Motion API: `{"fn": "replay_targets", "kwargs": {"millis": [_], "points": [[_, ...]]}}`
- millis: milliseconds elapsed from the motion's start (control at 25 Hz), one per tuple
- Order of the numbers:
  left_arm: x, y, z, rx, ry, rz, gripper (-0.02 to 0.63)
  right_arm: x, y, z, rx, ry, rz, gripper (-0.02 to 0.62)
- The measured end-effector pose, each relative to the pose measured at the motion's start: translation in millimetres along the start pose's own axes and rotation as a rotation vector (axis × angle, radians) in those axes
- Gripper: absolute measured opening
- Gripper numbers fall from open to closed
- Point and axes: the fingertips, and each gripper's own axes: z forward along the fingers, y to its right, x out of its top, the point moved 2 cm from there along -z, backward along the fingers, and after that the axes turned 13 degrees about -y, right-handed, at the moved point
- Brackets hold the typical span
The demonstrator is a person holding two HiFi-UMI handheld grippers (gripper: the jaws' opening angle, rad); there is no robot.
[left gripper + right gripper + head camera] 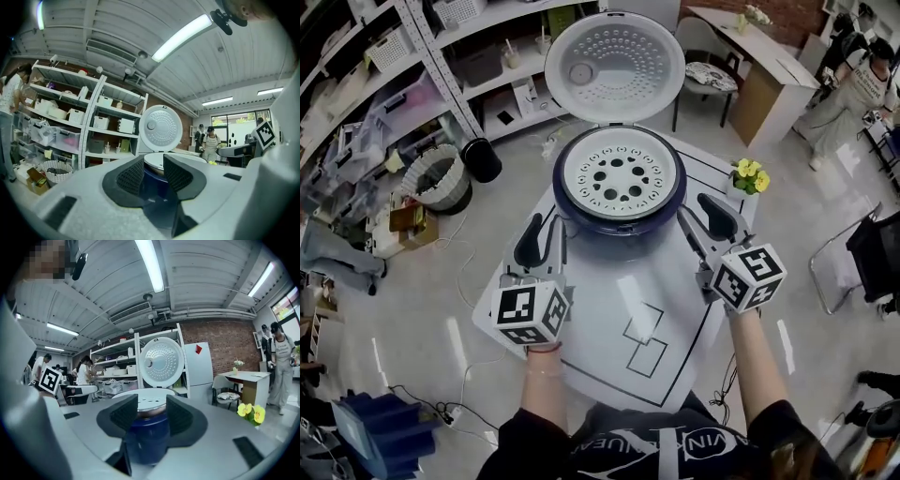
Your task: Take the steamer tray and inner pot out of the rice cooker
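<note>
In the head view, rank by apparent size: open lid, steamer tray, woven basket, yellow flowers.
open lid: largest
steamer tray: slightly smaller; the raised lid may be nearer the camera, so true order is unsure
woven basket
yellow flowers: smallest

Rice cooker (619,228): round, dark blue body, standing upright on the desk (609,323) towards its far edge. Lid (615,67): fully open, hinged at the far side and standing up behind the body; its inner face is pale grey, perforated all over, with a small round fitting left of centre.

Steamer tray (618,174): white, circular, pierced with round holes in the middle and a ring of slots further out. It sits level in the cooker's mouth and fills it rim to rim.

Inner pot: hidden beneath the tray from above; its condition cannot be assessed.
</note>
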Motion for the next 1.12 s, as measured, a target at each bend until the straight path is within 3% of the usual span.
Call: {"fn": "replay_targets", "kwargs": {"millis": [280, 520, 680, 760, 880, 1000, 1120], "points": [[12.6, 11.8, 46.3, -0.006, -0.039, 0.049, 0.106, 35.2, 32.0, 71.5, -0.012, -0.143, -0.188, 0.181], [19.2, 16.3, 61.7, 0.023, -0.045, 0.095, 0.106, 40.5, 48.4, 128.8, -0.042, -0.375, -0.437, 0.181], [20.3, 20.7, 64.6, 0.059, -0.062, 0.158, 0.106, 36.8, 59.6, 154.3, -0.02, -0.516, -0.434, 0.181], [23.1, 22.0, 67.3, 0.06, -0.053, 0.158, 0.106, 33.6, 61.9, 162.7, -0.016, -0.566, -0.428, 0.183], [24.5, 21.8, 70.4, 0.062, -0.046, 0.141, 0.106, 21.2, 64.4, 169.1, -0.055, -0.636, -0.503, 0.185], [25.0, 19.3, 70.4, 0.067, -0.047, 0.133, 0.106, 16.5, 65.0, 170.3, -0.09, -0.647, -0.554, 0.171], [23.3, 17.2, 72.3, 0.071, -0.048, 0.131, 0.106, 20.3, 68.0, 172.4, -0.098, -0.614, -0.529, 0.131]]}}
